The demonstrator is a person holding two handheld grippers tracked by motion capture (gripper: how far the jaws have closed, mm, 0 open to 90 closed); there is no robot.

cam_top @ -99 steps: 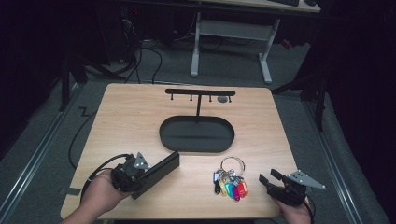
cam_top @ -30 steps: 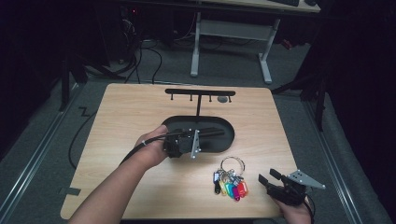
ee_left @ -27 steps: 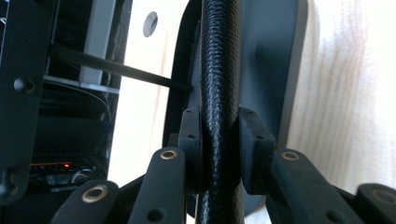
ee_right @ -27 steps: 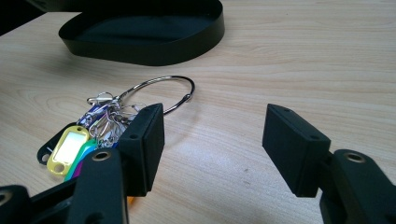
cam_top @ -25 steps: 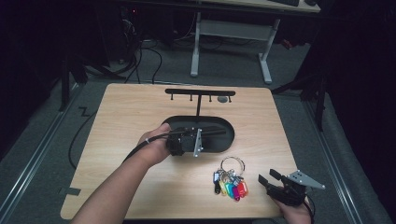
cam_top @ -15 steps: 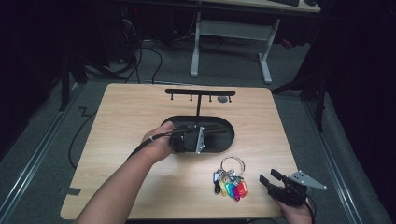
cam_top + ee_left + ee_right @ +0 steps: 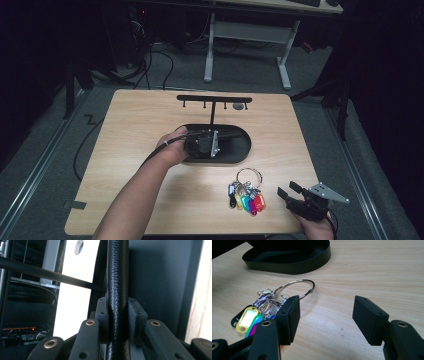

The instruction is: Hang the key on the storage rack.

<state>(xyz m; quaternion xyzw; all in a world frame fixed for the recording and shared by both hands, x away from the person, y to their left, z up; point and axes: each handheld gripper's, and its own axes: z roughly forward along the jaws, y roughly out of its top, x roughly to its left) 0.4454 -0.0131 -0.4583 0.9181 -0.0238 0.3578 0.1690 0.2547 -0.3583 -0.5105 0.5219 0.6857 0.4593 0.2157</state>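
Keys on a big metal ring [image 7: 246, 192], with coloured plastic tags bunched at the near side, lay flat on the wooden table [image 7: 135, 125], just in front of the oval black tray [image 7: 241, 150] that forms the base of a key stand, and just to the left of the right gripper [image 7: 289, 192]. That right gripper rested low at the near right corner of the table with its jaws spread wide and holding nothing; in the right gripper view the ring [image 7: 299, 288] lay ahead and to the left of the gap, apart from both pads. The left gripper [image 7: 220, 140] was out over the tray, and the left gripper view showed its jaws pressed tight on the stand's textured black upright post [image 7: 117, 290], with the hook bar [image 7: 45, 273] crossing behind. The bar [image 7: 214, 98] with its small hooks stood at the far side of the table, and nothing hung on it. Judging by this, the step in hand was steadying the stand, with the keys not yet picked up. The next move would likely call for the right gripper to swing left, close on the ring's thin wire rather than the loose tags, and lift it clear so the ring could be carried up to a hook; the wire lying flush on the wood could make that grip slippery.
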